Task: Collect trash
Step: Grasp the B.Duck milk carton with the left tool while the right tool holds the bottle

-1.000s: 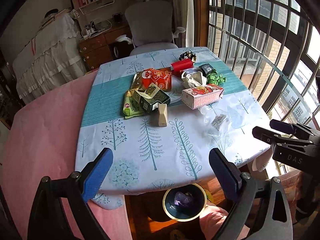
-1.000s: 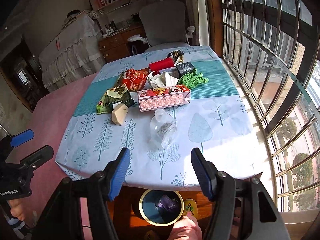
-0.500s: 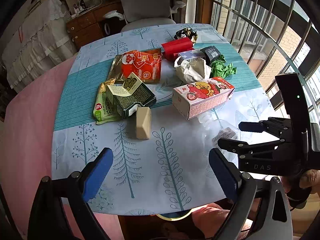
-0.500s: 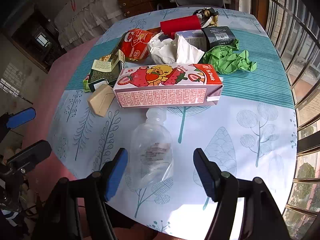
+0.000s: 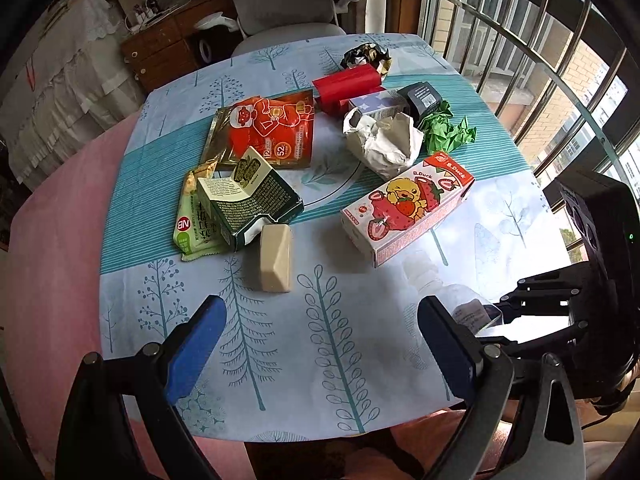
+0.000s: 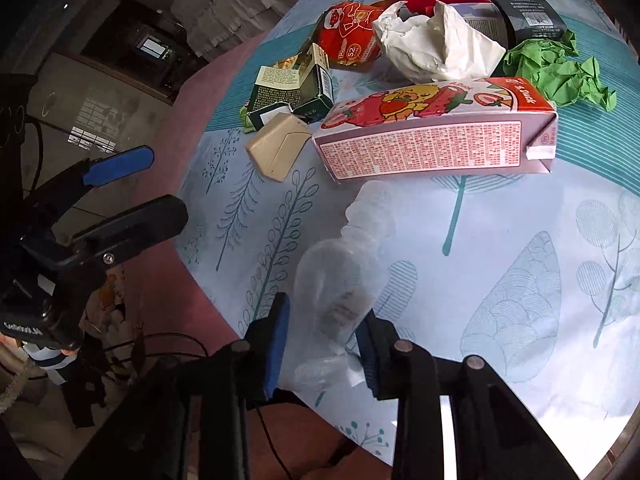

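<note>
**Mia:** Why is the right gripper (image 6: 322, 344) down so low, near the edge of the table (image 6: 500, 240)?

**Dad:** It is going for the clear bottle (image 6: 340, 280). The bottle lies on its side close to that edge, with its neck pointing at the strawberry milk box (image 6: 432, 132). The two blue pads sit on each side of the fat end. They are close in and seem to be touching it.

**Mia:** Is it squeezing hard?

**Dad:** I think it has a hold, but the plastic is see-through, so I can't be fully sure how tight.

**Mia:** And the left gripper (image 5: 320, 340)?

**Dad:** It hangs over a bare part of the cloth with its jaws spread wide and nothing between them. My guess is that it is just waiting its turn.

**Mia:** Where is all the other trash?

**Dad:** Farther back, in one bunch. There's a small tan box (image 5: 275, 258) just beside a green box (image 5: 248, 204). Behind those are a red snack bag (image 5: 272, 130), a white paper wad (image 5: 384, 142), a green paper ball (image 5: 448, 132) and a red box (image 5: 348, 86).

**Mia:** Is anything inside the boxes?

**Dad:** The green box has its end flap open and looks dark inside. I can't see anything in it. The milk box is shut at the end we can see. The bottle looks empty.

**Mia:** Where's the trash can?

**Dad:** I can't see one here. None of the trash looks put away yet.
</note>
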